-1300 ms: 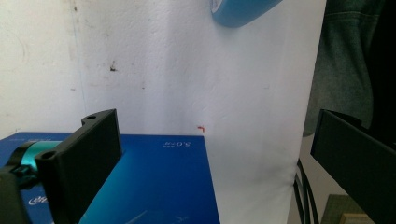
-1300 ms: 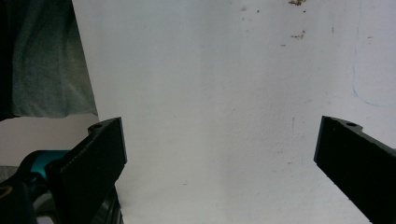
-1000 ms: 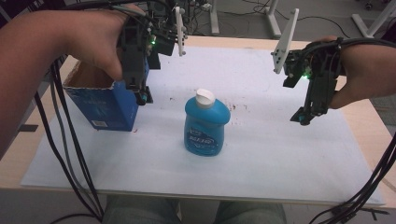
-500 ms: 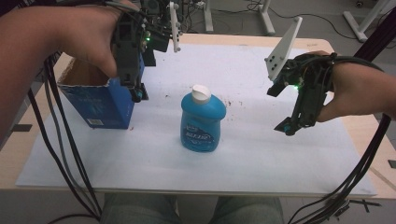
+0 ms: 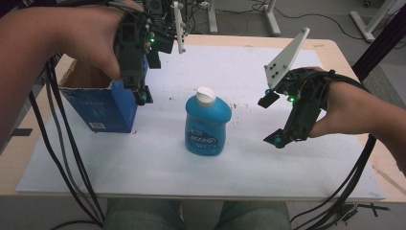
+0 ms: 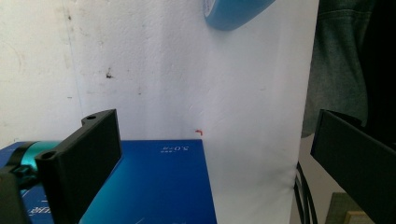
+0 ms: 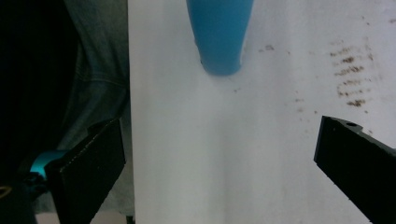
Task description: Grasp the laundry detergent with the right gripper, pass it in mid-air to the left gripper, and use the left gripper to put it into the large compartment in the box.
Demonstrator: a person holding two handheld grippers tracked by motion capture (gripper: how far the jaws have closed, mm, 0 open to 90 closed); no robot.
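A blue plastic bottle (image 5: 207,124) with a white cap (image 5: 206,96) stands upright near the middle of a white sheet (image 5: 239,167) that covers most of the wooden counter (image 5: 335,50). A printed label shows on the bottle's front face, too small to read. In the right gripper view its blue body (image 7: 219,35) hangs in from the top edge, and in the left gripper view a rounded blue part of it (image 6: 236,11) shows at the top.

To the bottle's left, and apart from it, stands an open dark blue carton (image 5: 100,108) with a brown cardboard inside. The left tool (image 5: 140,98) is held by the person's left hand (image 5: 91,40) above the carton's right corner, pointing down, with a green light lit on its body. In the left gripper view its two black jaws stand wide apart with nothing between them, and the carton's blue face (image 6: 149,186) lies below them with small white print on it.

The right tool (image 5: 270,120) is held by the right hand (image 5: 344,108) to the right of the bottle, near it but not touching, tilted so that it points towards the bottle. Its jaws are spread wide, one upper and one lower in the high view, and nothing is between them. A grey three-cornered plate (image 5: 286,57) rises from its top.

Brown specks (image 7: 348,70) mark the sheet on the bottle's right side. Black cables (image 5: 62,158) trail from both tools off the near edge of the counter, where the person's lap in jeans (image 5: 191,215) shows.
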